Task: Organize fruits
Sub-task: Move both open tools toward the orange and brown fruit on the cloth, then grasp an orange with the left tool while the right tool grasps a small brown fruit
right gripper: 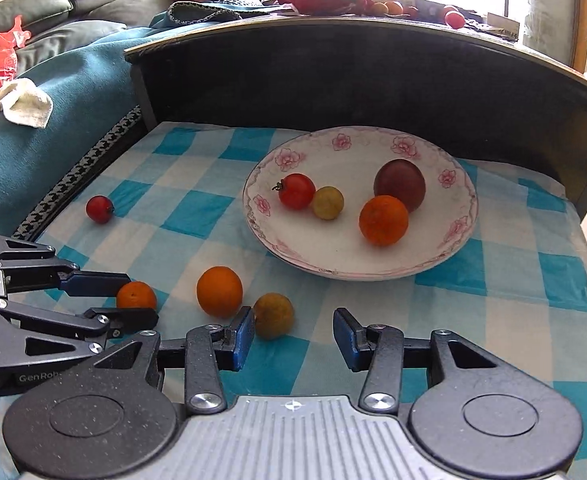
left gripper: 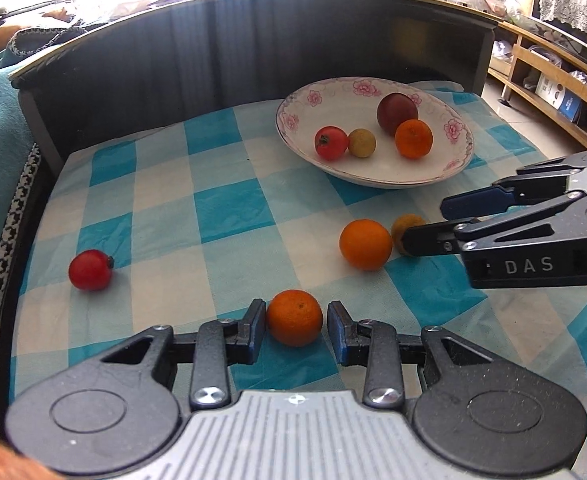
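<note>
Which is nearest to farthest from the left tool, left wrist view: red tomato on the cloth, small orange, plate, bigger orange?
1. small orange, between the open fingers of the left tool.
2. bigger orange, ahead and right.
3. red tomato on the cloth, far left.
4. plate, back right.

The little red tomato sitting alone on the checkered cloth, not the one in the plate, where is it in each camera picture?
Left wrist view: the lone tomato lies at the left, on the cloth, far left of the left gripper.
Right wrist view: it sits at the upper left, near the cloth's edge.
Shared landmark: the flowered plate of fruit lies to its right in both views.
</note>
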The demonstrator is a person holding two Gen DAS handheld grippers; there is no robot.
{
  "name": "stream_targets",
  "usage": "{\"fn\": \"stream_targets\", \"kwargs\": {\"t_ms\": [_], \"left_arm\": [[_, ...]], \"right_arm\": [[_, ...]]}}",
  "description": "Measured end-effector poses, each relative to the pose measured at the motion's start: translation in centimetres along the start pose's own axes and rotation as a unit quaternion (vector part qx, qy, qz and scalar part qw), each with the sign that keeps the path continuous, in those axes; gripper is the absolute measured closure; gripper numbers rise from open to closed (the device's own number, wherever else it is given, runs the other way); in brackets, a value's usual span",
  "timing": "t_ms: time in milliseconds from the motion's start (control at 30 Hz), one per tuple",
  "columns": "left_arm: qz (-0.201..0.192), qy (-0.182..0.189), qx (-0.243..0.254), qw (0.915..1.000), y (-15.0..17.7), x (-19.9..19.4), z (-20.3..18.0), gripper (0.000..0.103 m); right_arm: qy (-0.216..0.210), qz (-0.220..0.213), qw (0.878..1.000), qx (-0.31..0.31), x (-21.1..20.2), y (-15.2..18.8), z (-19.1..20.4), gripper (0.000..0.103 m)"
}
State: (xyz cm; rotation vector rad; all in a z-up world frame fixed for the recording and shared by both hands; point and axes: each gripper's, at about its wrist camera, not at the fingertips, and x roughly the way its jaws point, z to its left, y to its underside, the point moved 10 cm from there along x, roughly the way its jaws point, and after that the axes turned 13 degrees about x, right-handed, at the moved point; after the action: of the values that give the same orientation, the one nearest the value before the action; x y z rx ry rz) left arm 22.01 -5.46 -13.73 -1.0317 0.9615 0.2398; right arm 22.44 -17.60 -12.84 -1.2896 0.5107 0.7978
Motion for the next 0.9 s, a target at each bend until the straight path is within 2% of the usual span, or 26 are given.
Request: {"fn": "stream_targets", "kwargs": {"t_ms": [467,567,733,833,900], "left_arm": [[-0.005,0.002,0.003,1.0000,0.0,0.3,-0.1,0.060],[-0.006,0.005,0.001,1.0000,0.0,0.3,-0.1,0.060],[-0.011,0.008,0.005,0.9999,-0.1,0.3,-0.1,0.060],[-0.011,0.007,0.008,0.9999,-0.2,0.5,-0.1,0.060],[-0.012,0.007,0.009,0.9999,-0.1,0.5,-0.2,0.061]], "right_arm": [[-0.022,-0.001,1.000,-0.009,1.2,-0.5,0.7,0.064],[-0.028,0.006,1.000,0.005,1.3,-0.4,0.4,0.064],[-0.041,0.024,0.999,0.009,1.3,-0.2,0.7,0.077],[-0.045,0.029,0.999,0.002,1.2,-0.2,1.1,0.081],[-0.046,0.028,0.999,0.006,1.4,-0.2,1.2,0.080]]}}
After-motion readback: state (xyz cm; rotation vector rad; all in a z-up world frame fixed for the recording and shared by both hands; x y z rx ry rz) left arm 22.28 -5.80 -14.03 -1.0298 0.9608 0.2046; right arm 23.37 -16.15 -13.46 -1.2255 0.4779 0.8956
